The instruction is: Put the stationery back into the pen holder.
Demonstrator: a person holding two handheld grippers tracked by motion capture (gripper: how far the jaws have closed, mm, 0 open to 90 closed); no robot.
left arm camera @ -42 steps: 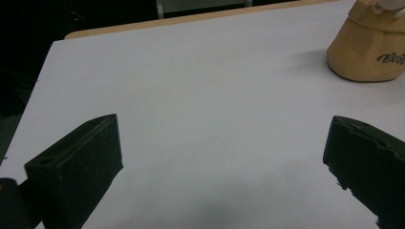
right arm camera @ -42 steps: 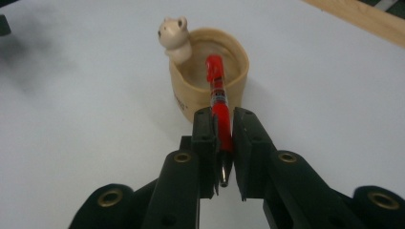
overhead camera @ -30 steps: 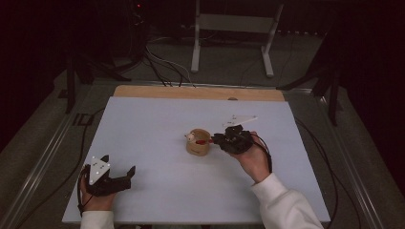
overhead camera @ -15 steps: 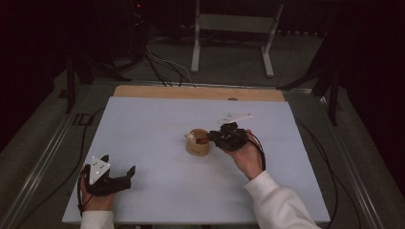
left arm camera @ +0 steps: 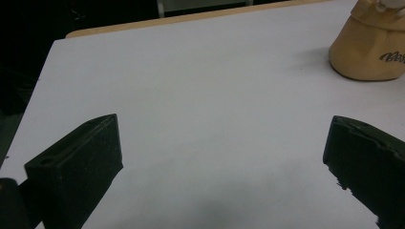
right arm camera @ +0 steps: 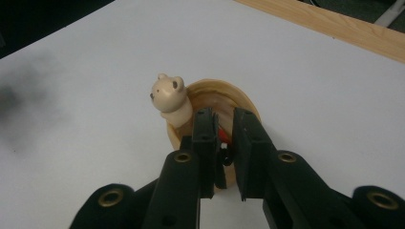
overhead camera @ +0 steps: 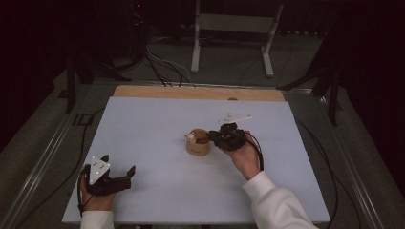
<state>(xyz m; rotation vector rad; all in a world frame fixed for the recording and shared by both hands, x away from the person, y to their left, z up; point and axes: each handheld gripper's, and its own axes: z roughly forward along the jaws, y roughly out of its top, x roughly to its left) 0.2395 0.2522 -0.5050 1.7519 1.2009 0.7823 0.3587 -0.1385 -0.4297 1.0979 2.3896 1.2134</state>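
Since a second ago your right hand has eased a little toward the far-left, bringing the right tongs (right arm camera: 223, 138) over the rim of the wooden cup (overhead camera: 197, 143); your left hand has not shifted.

The cup stands upright near the middle of the counter (overhead camera: 157, 119), slightly toward its right edge. A small cream bear figure (right arm camera: 169, 98) perches on its rim, and something red (right arm camera: 223, 136) sits inside. In the right gripper view your right tongs dip into the cup's mouth with the jaws drawn close together around that red piece. They look clamped on it, though the contact itself is partly hidden.

As I judge it, you are at the grasp itself, taking the red piece out of the cup. The next move calls for a straight lift, clear of the rim and the bear, so the light cup is not tipped or dragged along.

Your left tongs (overhead camera: 117, 174) rest near the counter's near-left corner, jaws wide apart with nothing between them, well away from the cup.

The counter is a pale, plain sheet with a wooden strip (overhead camera: 196, 92) along its far edge. Beyond it the room is dark, with a metal stand (overhead camera: 234, 28) and cables (overhead camera: 157, 62) on the floor.
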